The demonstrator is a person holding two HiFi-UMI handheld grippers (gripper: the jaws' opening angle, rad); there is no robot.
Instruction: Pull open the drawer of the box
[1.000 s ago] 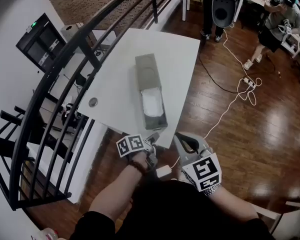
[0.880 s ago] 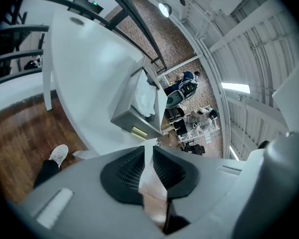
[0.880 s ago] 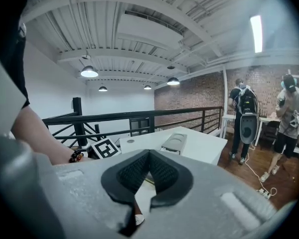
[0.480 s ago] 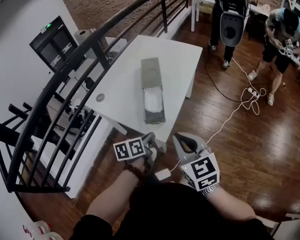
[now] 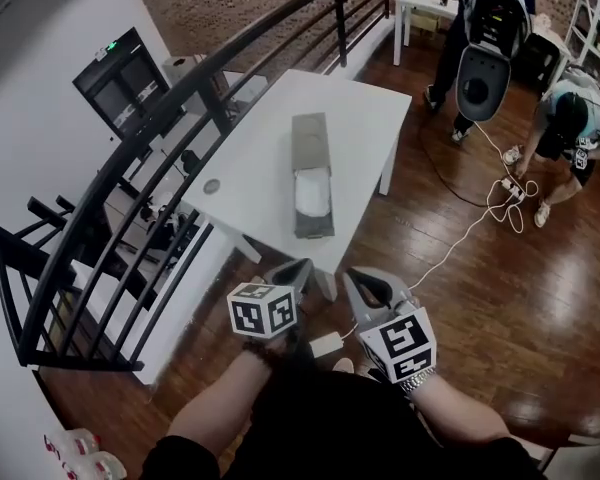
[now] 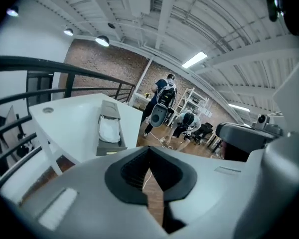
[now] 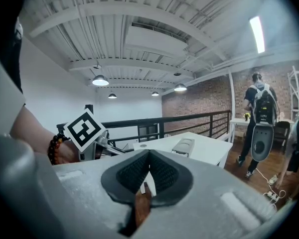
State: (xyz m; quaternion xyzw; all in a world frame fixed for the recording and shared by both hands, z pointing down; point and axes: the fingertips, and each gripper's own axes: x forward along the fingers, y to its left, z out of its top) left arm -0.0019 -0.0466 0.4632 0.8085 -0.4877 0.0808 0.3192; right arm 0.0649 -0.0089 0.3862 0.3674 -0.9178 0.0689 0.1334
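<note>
A long grey box (image 5: 310, 136) lies on the white table (image 5: 255, 183), with its drawer (image 5: 314, 216) pulled out toward me and something white inside. In the left gripper view the box (image 6: 109, 108) and the drawer (image 6: 110, 144) sit ahead on the left. My left gripper (image 5: 298, 268) hangs off the table's near edge, shut and holding nothing. Its pads meet in its own view, where the left gripper (image 6: 149, 152) points past the table. My right gripper (image 5: 357, 280) is beside it, shut and also holding nothing, and the right gripper (image 7: 148, 156) faces the box (image 7: 184, 146) from afar.
A black railing (image 5: 170, 108) runs along the table's left side. A monitor (image 5: 120, 73) stands beyond it. Two people (image 5: 485, 38) work at the back right, with white cables (image 5: 480, 218) across the wooden floor. A small white block (image 5: 327, 345) lies by my feet.
My left gripper has drawn back from the drawer's front end toward my body. The table now sits farther from both grippers. The people at the back have shifted.
</note>
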